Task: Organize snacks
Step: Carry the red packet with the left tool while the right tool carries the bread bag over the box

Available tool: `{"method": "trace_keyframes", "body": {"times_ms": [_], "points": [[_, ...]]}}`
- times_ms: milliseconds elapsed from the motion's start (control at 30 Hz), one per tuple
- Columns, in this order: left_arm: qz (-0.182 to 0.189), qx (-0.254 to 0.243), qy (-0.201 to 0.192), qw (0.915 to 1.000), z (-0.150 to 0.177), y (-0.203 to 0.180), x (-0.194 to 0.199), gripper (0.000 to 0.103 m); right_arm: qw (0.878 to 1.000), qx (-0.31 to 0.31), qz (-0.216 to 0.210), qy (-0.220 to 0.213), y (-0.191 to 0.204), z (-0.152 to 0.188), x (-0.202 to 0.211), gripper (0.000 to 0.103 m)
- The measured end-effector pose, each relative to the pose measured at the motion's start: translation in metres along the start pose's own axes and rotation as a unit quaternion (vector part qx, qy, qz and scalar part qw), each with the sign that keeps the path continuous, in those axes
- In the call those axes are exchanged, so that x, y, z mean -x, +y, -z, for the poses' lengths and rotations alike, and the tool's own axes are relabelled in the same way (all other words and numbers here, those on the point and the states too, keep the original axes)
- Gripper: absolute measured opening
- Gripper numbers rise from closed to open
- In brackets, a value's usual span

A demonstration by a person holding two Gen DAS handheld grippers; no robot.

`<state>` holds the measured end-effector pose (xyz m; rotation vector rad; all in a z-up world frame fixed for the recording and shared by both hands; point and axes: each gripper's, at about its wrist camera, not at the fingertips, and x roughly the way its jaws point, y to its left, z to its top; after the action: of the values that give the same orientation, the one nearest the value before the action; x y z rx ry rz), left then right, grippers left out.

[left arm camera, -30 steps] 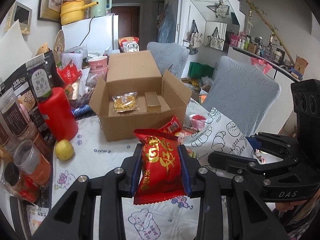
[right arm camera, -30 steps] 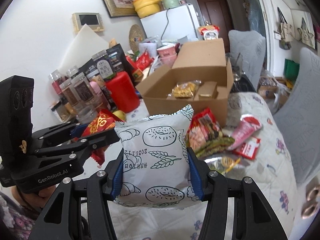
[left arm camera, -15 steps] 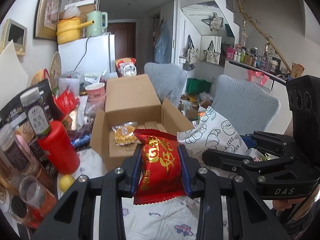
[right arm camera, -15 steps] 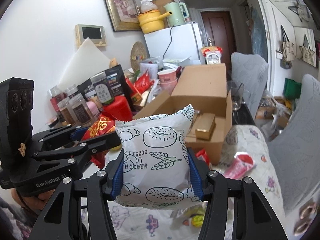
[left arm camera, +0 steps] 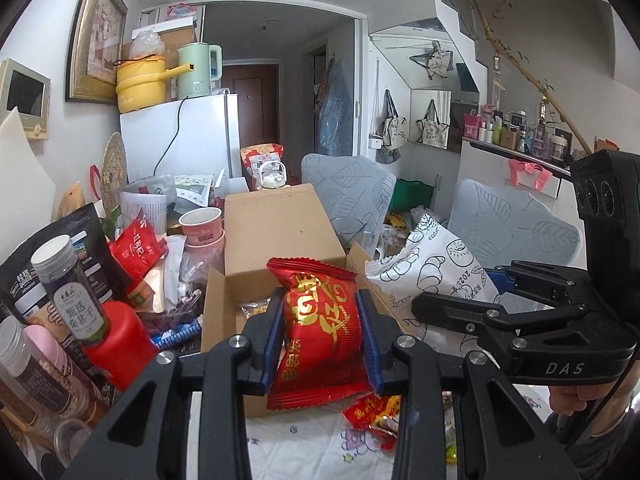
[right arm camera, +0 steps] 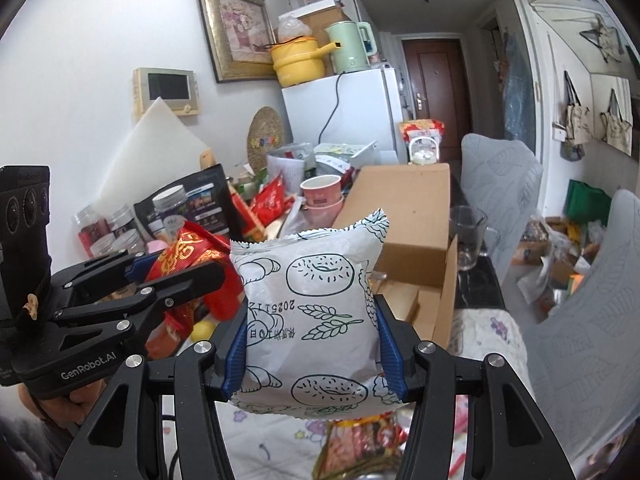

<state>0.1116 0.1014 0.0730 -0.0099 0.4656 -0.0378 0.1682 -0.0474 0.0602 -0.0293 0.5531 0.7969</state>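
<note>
Both grippers matte black plastic, angular linkage arms with silver screw heads at pivots. Left gripper (left arm camera: 320, 336) has blue ribbed pads (left arm camera: 269, 340), "GenRobot.AI" in white on body. Right gripper (right arm camera: 312, 344) same build, blue pads (right arm camera: 236, 350), "DAS" marking, black cable trailing. Each carries a boxy black camera block with three round lenses.

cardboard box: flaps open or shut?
Open. The cardboard box has its lid flap standing upright and side flaps spread, with a yellow packet visible inside.
</note>
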Motion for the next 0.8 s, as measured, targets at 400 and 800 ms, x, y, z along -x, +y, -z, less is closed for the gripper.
{"method": "trace_keyframes", "body": {"times_ms": [400,800], "points": [[-0.007,0.006,0.018,0.9998,-0.020,0.022,-0.073,0.034,0.999,0.006,0.034,0.013,-0.031,-0.030,-0.058,0.055],[0.008,0.026,0.083,0.9962,-0.019,0.052,-0.166,0.034,0.996,-0.034,0.048,0.072,-0.063,-0.034,-0.135,0.055]]}}
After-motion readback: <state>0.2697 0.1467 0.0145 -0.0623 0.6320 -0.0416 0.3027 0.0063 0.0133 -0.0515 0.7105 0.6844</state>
